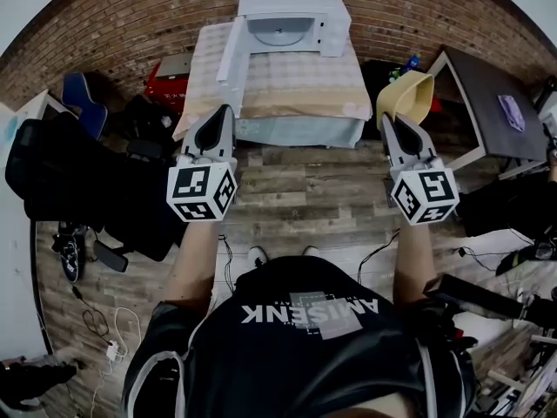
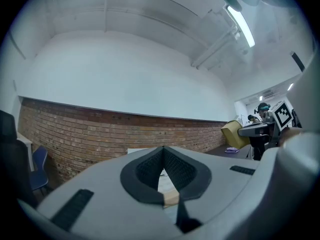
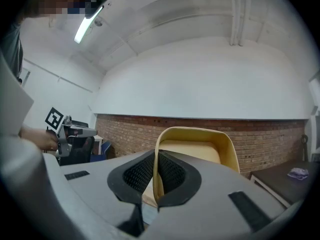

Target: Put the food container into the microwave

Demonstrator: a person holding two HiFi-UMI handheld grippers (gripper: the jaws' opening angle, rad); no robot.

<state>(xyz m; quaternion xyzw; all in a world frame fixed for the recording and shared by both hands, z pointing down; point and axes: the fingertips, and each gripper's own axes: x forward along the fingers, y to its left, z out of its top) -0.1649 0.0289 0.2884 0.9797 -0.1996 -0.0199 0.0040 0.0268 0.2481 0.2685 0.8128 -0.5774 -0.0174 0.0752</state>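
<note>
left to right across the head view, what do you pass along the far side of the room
blue chair → red box → microwave → yellow food container → purple cloth

Left tool (image 1: 224, 111), right tool (image 1: 390, 122): level, closed

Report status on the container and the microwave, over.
Right claw shut on yellow food container rim, held short of the table. Left claw shut, empty. Microwave door open, nothing blocking its mouth.
</note>
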